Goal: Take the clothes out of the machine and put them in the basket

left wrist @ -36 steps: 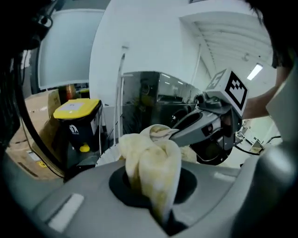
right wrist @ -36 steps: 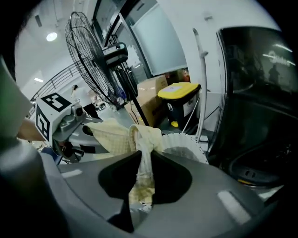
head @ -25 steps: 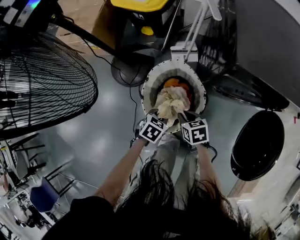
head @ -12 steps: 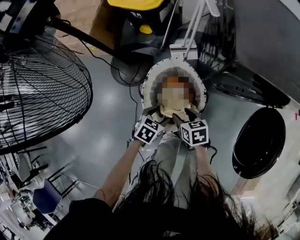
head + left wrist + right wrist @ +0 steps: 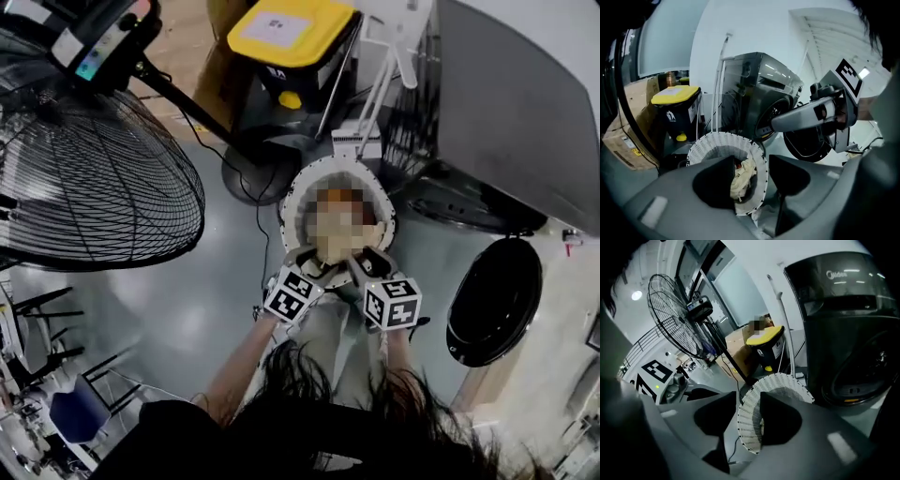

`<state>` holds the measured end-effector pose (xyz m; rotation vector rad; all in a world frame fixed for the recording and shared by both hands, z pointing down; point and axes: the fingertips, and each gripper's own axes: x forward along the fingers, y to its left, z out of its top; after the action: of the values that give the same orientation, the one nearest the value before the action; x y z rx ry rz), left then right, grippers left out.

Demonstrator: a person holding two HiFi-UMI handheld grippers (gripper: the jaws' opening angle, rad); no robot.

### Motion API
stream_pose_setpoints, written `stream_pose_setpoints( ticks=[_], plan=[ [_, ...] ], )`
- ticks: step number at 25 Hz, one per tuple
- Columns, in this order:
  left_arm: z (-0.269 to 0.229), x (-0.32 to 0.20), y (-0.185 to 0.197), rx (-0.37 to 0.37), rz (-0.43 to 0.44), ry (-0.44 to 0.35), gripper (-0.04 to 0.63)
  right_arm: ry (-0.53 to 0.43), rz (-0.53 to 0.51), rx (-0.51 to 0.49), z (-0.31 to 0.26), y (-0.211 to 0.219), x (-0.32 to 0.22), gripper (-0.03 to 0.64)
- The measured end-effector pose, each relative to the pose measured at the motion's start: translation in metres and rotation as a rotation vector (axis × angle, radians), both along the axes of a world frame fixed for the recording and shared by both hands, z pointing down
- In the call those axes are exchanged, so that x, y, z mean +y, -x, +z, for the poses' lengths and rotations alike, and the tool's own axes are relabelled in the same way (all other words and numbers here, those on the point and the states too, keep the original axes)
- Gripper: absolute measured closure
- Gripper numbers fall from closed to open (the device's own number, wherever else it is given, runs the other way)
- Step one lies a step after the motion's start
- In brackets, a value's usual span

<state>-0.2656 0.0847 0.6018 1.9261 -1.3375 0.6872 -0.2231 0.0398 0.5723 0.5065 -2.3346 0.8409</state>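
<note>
Showing both claws clear of the load. The round white lattice plastic basket (image 5: 291, 202) stands on the grey floor (image 5: 216, 253), straight ahead of and below the two grippers, and the bunched cream cloth (image 5: 743, 176) lies inside it. The left gripper (image 5: 752, 171) is released: its jaws stand apart with only air between them, and the basket's rim shows beyond. The right gripper (image 5: 747, 401) is also empty. Its jaws have just been closing part-way with nothing between them, and a gap remains. Neither claw touches the basket or the cloth.

The relation governing the coming move is the position of the dark front-loading washing machine (image 5: 848, 315). It stands to the person's right, with its round black door (image 5: 495, 302) swung open beside the right gripper. That hand is therefore the nearer one for a further reach, which would probably need a turn to the right. Whether any clothes remain in the drum cannot be seen.

Compared with a second earlier, both claws were then down at the basket's near rim with the cream cloth bunched at their tips. They have since drawn up and back toward the person, leaving the cloth behind.
</note>
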Motion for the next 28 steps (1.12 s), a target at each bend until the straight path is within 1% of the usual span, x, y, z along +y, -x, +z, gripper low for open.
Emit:
stream_pose_setpoints(
  ticks=[3, 5, 8, 12, 13, 17, 19, 24, 28],
  plan=[
    [-0.031, 0.003, -0.006, 0.003, 0.025, -0.045, 0.356, -0.035, -0.009, -0.022, -0.034, -0.004, 0.006, 0.453],
    [-0.053, 0.005, -0.010, 0.004, 0.044, -0.081, 0.369, -0.057, -0.025, -0.035, -0.056, -0.008, 0.013, 0.462],
    [-0.087, 0.005, -0.013, 0.000, 0.060, -0.148, 0.406, -0.071, -0.039, -0.068, -0.091, -0.016, 0.023, 0.476],
    [-0.129, 0.010, -0.012, -0.028, 0.059, -0.225, 0.473, -0.042, -0.042, -0.137, -0.133, -0.024, 0.038, 0.491],
    [-0.139, 0.012, -0.012, -0.035, 0.053, -0.239, 0.482, -0.041, -0.046, -0.151, -0.141, -0.027, 0.042, 0.496],
    [-0.172, 0.023, -0.013, -0.055, -0.002, -0.297, 0.494, -0.086, -0.087, -0.183, -0.171, -0.041, 0.048, 0.508],
    [-0.187, 0.031, -0.020, -0.063, -0.040, -0.319, 0.502, -0.111, -0.101, -0.192, -0.184, -0.054, 0.051, 0.512],
    [-0.218, 0.055, -0.059, -0.075, -0.118, -0.360, 0.506, -0.130, -0.100, -0.250, -0.222, -0.104, 0.063, 0.522],
    [-0.244, 0.072, -0.098, -0.057, -0.164, -0.377, 0.509, -0.174, -0.129, -0.292, -0.248, -0.139, 0.072, 0.535]
  ],
)
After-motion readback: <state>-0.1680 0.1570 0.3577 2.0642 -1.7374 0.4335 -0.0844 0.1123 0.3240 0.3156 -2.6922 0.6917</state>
